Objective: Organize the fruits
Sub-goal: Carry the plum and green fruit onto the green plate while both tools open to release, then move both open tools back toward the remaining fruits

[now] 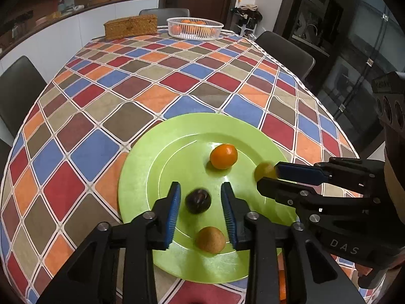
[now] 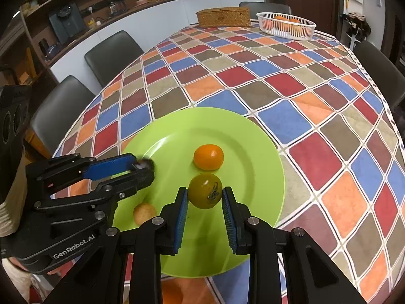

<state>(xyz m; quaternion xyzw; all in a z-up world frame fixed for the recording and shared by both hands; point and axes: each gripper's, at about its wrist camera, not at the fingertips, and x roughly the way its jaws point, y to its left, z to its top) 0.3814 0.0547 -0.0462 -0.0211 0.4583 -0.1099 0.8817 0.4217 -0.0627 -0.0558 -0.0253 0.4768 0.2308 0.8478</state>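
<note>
A green plate lies on the checkered tablecloth near me. On it are an orange, a dark purple fruit, a brown kiwi-like fruit and a yellow-green fruit with a sticker. My left gripper is open around the dark fruit, fingers apart from it. My right gripper has its pads at both sides of the yellow-green fruit; contact looks close.
A white basket with oranges and a wicker box stand at the table's far end. Dark chairs surround the table. A counter runs along the left wall.
</note>
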